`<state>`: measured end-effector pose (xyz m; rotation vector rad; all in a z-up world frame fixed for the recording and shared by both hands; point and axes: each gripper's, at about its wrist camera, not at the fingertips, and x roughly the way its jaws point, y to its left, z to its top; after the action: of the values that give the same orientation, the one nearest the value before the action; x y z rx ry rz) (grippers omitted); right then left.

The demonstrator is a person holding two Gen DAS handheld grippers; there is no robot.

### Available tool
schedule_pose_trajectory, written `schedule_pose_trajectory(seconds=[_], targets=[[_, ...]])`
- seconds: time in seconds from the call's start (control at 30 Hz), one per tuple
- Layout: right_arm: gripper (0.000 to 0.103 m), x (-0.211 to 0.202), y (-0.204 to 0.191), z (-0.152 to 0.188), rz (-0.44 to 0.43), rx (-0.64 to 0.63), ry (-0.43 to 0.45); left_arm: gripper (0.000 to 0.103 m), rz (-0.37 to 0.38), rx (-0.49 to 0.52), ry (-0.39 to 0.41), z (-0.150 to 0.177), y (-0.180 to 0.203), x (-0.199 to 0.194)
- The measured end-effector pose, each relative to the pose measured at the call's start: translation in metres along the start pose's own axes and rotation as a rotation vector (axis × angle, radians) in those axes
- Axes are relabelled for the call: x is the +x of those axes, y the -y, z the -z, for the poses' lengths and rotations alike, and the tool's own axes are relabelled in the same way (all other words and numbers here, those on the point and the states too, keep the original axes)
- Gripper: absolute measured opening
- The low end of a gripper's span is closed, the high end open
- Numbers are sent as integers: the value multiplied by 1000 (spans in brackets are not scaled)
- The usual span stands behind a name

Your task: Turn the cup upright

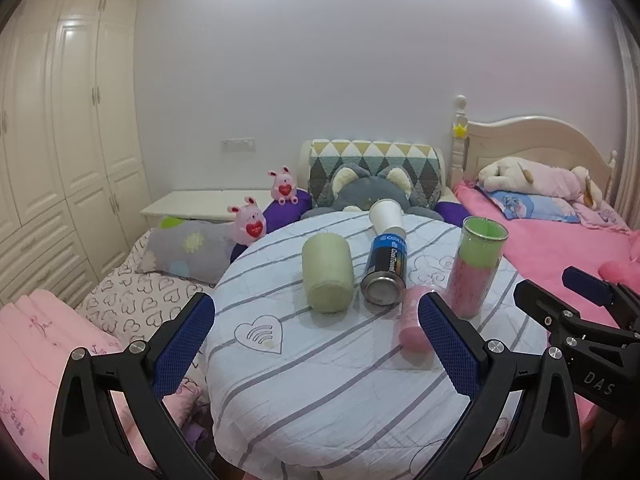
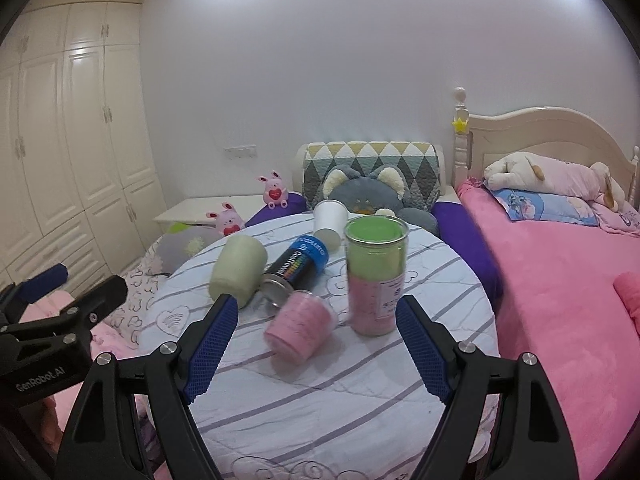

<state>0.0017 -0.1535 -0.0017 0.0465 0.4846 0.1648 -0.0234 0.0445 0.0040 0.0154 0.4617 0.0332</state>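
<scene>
A round table with a striped cloth holds several cups. A pink cup lies on its side near the front. A pale green cup lies on its side at the left. A white paper cup lies tipped at the back. A blue and black can lies between them. A tall clear tumbler with green and pink inside stands upright. My left gripper is open and empty. My right gripper is open, with the pink cup just ahead between its fingers.
Beds with pink covers and heart-print sheets surround the table. Plush toys and pillows lie behind it. A white wardrobe stands at the left. The right gripper shows at the right edge of the left wrist view.
</scene>
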Motion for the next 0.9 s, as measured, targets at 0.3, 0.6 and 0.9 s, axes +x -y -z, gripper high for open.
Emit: schedule_pose_trajectory(seconds=[0.3,0.6,0.9], targets=[[83,-3,-18,8,29,-30,9,103,7,-20,-26,6,-10,6],[83,-5,-12,7,52,-5,9,103,4,-16,-41,9,-8,9],[83,-8,-1,7,65,31,8,103,-3,-2,-48,9,-2,12]])
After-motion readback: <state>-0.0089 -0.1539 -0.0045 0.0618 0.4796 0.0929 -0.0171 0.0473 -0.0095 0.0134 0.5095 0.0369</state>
